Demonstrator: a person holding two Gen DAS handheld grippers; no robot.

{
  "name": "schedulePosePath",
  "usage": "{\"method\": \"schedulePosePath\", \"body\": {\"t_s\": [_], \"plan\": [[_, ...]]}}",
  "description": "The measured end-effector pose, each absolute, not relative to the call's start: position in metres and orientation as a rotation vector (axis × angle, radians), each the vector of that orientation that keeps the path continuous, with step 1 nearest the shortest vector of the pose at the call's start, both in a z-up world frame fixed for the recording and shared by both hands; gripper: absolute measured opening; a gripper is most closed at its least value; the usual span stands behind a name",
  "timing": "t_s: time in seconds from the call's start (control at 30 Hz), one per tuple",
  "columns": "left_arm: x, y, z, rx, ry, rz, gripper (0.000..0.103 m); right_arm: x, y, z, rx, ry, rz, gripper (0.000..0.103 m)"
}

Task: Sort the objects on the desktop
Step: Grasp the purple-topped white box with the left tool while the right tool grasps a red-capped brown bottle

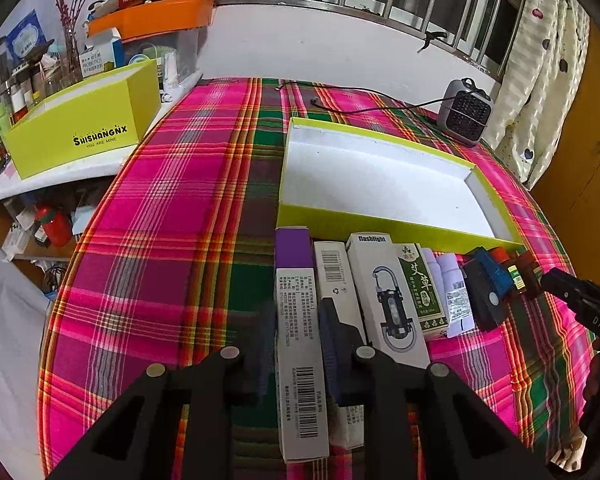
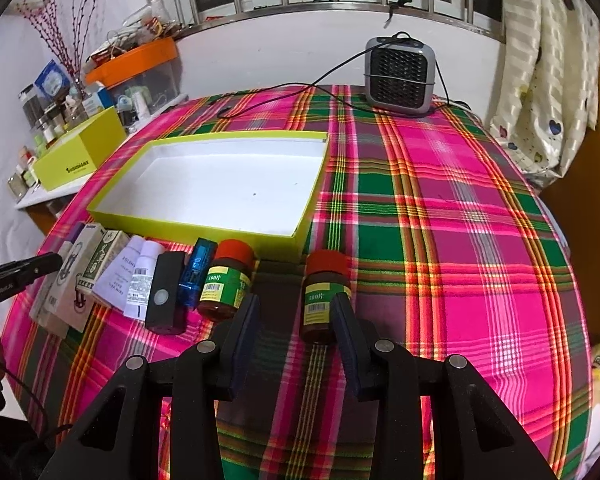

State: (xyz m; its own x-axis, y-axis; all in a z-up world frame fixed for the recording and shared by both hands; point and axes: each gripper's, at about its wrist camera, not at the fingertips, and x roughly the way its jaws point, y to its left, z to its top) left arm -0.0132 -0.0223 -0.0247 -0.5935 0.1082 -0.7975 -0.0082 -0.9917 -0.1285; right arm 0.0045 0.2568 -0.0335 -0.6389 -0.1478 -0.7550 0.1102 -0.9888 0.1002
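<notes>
A row of small items lies on the plaid cloth in front of an empty yellow-green tray (image 1: 380,226) (image 2: 196,228). My left gripper (image 1: 296,320) has its fingers on both sides of a long white box with a purple end (image 1: 298,344), closed against it. Next to it lie a white barcode box (image 1: 334,264), a flashlight box (image 1: 384,292) and a green herbal box (image 1: 420,288). My right gripper (image 2: 296,312) is open, with a red-capped brown bottle (image 2: 324,296) lying between its fingers. A second such bottle (image 2: 226,280) lies to its left.
A grey fan heater (image 2: 400,76) with its cable stands at the table's far edge. A yellow-green box (image 1: 80,128) and cluttered shelves stand to the left. A black device (image 2: 166,292) and a blue item (image 2: 196,272) lie in the row. A curtain hangs at the right.
</notes>
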Motion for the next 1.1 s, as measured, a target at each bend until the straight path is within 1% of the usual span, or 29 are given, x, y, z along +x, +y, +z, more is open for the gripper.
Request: {"method": "schedulePosePath", "body": {"t_s": [0.43, 0.97, 1.1], "plan": [[-0.015, -0.020, -0.024, -1.406, -0.167, 2.749, 0.023, -0.004, 0.262, -0.037, 1.262, -0.065, -2.738, 0.039], [-0.016, -0.025, -0.030, -1.428, -0.187, 2.727, 0.023, -0.020, 0.260, -0.056, 1.351, -0.052, -2.700, 0.039], [-0.015, -0.024, -0.031, -1.418, -0.181, 2.722, 0.023, -0.020, 0.260, -0.058, 1.366, -0.048, -2.697, 0.037]]}}
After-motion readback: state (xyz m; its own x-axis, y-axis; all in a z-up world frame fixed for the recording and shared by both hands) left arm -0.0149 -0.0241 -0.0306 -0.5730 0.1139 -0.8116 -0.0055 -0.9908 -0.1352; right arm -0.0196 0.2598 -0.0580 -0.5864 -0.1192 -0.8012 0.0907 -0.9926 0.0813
